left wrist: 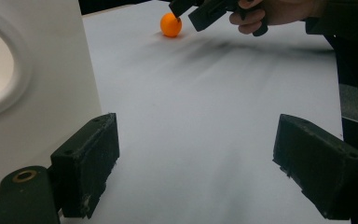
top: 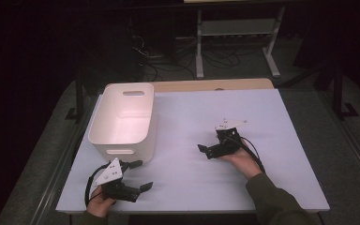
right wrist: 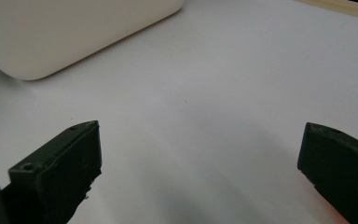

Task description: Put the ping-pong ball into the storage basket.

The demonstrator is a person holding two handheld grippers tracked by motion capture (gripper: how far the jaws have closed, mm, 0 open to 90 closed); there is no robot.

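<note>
Orange ball (left wrist: 171, 24) is lying on the white counter (top: 272, 154), just beside the right claw (left wrist: 186, 11), which is gaping open to take it; the left claw (top: 138, 174) is waiting open near the white bin (top: 122, 140).

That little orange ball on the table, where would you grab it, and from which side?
Grip the orange ball across its middle, one jaw on each side; being round, any opposite pair of sides should do. It sits free on the white table, right beside the open right gripper, so coming down from above with that one looks easiest.
</note>
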